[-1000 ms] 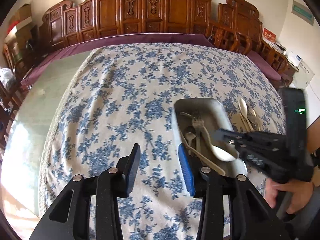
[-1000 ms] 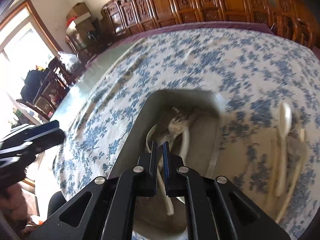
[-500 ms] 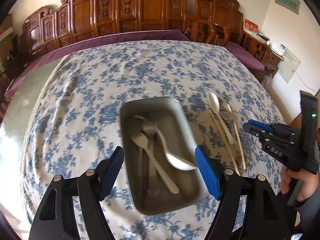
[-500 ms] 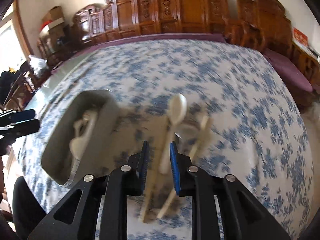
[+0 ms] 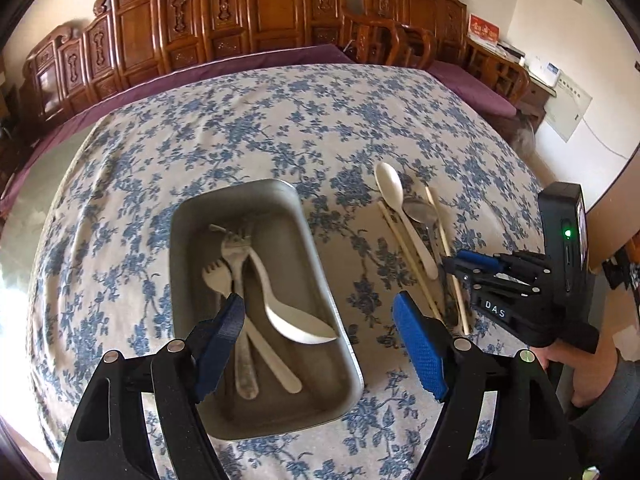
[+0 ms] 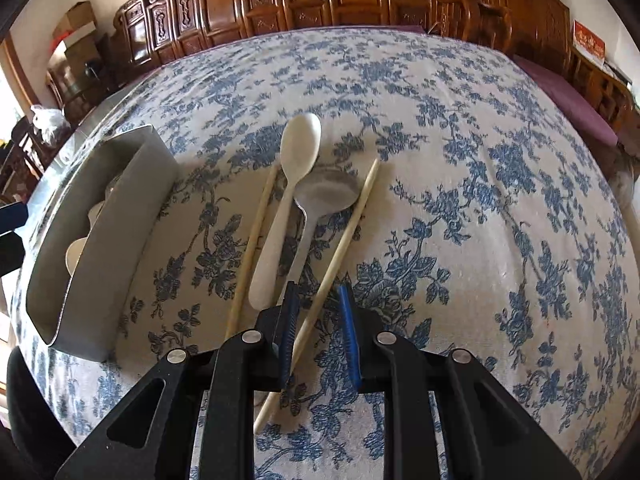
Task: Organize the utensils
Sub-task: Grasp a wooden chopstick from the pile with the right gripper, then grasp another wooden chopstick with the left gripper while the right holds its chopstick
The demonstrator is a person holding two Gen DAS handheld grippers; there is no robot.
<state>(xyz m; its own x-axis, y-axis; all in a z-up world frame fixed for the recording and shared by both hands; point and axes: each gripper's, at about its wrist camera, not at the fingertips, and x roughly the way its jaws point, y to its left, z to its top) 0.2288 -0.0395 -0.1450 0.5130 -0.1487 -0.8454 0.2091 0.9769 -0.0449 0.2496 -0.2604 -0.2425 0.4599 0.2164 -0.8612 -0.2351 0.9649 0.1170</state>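
Note:
A grey metal tray point(image 5: 188, 216) holds a white spoon point(image 5: 296, 326), a white fork point(image 5: 218, 280) and a metal fork point(image 5: 236, 248). My left gripper point(image 5: 320, 344) is open above its near half, empty. On the cloth to the right lie a white spoon point(image 6: 298, 148), a metal spoon point(image 6: 326, 192) and two wooden chopsticks point(image 6: 256, 236). My right gripper point(image 6: 318, 332) is open by a small gap, its jaws on either side of the right chopstick point(image 6: 348, 236) and apart from it. The right gripper also shows in the left wrist view point(image 5: 452, 262).
The table has a blue floral cloth point(image 6: 480, 160). The tray stands at the left in the right wrist view point(image 6: 116, 216). Carved wooden chairs point(image 5: 260, 12) line the far side. A purple cushion point(image 5: 476, 92) lies at the far right.
My right gripper swung from over the tray to the loose utensils and opened slightly around a chopstick. My left gripper opened wide and now sits over the tray.

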